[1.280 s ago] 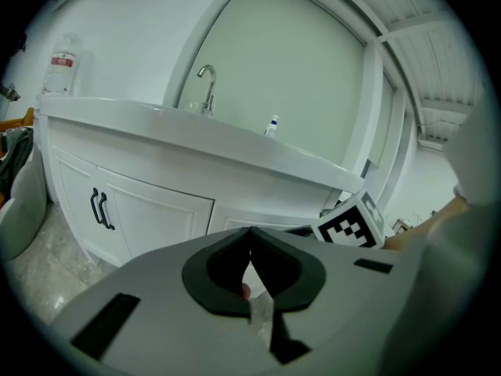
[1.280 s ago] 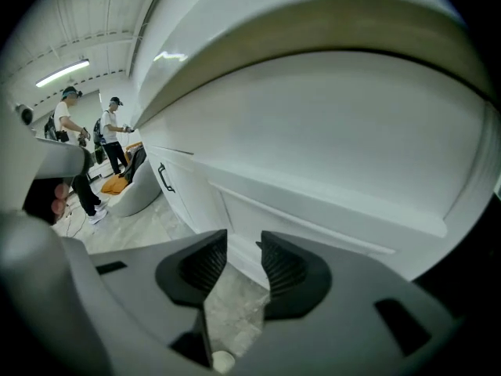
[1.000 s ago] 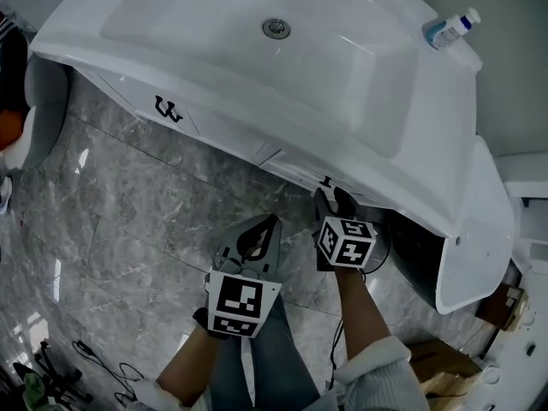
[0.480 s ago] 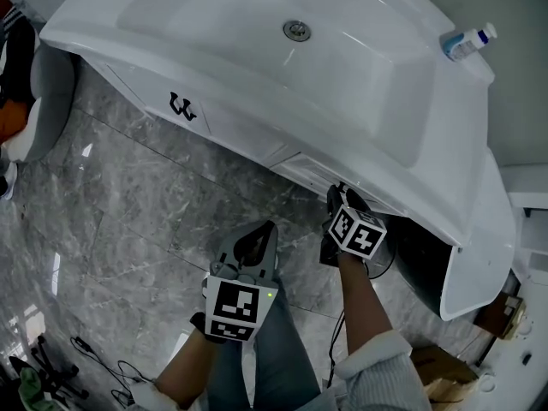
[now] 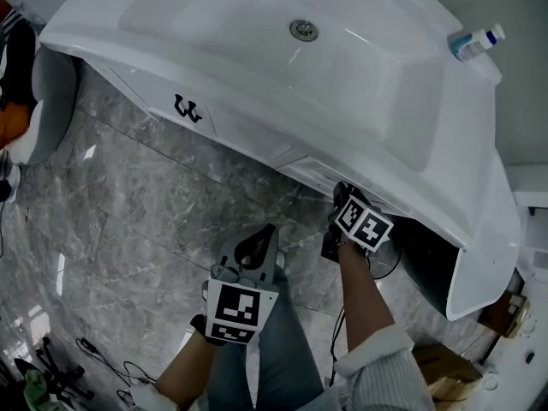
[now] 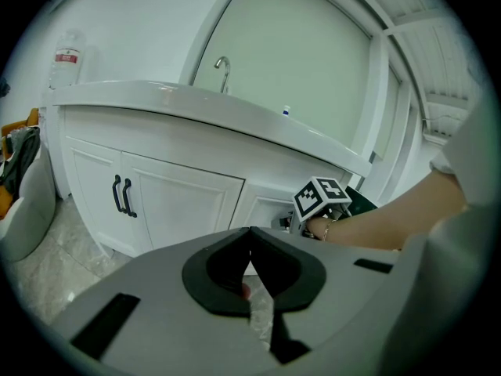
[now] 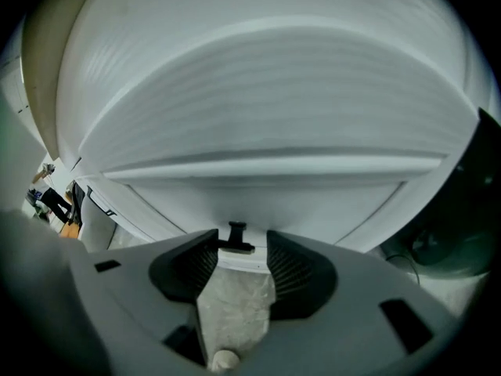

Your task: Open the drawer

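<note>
The white drawer front (image 7: 266,198) sits under the sink counter of a white vanity (image 5: 257,75). Its small black handle (image 7: 236,236) lies between the tips of my right gripper (image 7: 241,243), whose jaws are opening; gaps show on both sides and the pads do not press it. In the head view the right gripper (image 5: 342,195) points down at the drawer (image 5: 310,169) just below the counter's edge. My left gripper (image 5: 269,230) hangs over the marble floor, away from the vanity. Its jaws (image 6: 250,232) meet at the tips with nothing between them.
Two cabinet doors with black handles (image 5: 188,109) stand left of the drawer. A cabinet door (image 5: 484,255) hangs open at the right beside a dark opening. A bottle (image 5: 473,41) lies on the counter. A grey bin (image 5: 47,84) stands at the left; cables (image 5: 103,358) lie on the floor.
The right gripper has rolled at the drawer front, its marker cube now turned. The left gripper has shifted only a little.
</note>
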`<move>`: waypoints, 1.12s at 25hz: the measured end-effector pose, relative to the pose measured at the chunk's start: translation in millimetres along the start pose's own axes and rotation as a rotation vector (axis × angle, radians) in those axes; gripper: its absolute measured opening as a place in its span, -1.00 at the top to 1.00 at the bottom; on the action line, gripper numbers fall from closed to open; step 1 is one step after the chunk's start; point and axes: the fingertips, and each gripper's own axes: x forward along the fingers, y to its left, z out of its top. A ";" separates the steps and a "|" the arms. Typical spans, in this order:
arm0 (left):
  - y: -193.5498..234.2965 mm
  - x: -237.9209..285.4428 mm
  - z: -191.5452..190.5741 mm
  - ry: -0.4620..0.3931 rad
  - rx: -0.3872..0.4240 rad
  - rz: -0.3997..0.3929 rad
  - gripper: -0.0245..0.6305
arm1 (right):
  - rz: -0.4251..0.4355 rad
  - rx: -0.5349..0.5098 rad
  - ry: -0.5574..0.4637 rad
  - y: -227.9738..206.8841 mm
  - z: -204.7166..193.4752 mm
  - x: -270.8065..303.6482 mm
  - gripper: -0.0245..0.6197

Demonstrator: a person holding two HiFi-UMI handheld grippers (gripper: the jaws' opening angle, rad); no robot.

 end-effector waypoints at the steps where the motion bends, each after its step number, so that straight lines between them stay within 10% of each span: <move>1: 1.0 -0.2 -0.3 0.002 0.001 0.000 0.87 | -0.007 0.004 0.003 -0.2 0.0 0.7 0.31; 19: -2.1 -7.2 -18.9 0.040 0.003 -0.036 0.87 | 0.033 -0.539 0.016 15.9 -5.7 -7.4 0.59; 28: -8.0 -9.7 -21.8 0.041 0.003 -0.048 0.87 | 0.099 -0.591 0.030 20.4 -15.9 -13.6 0.62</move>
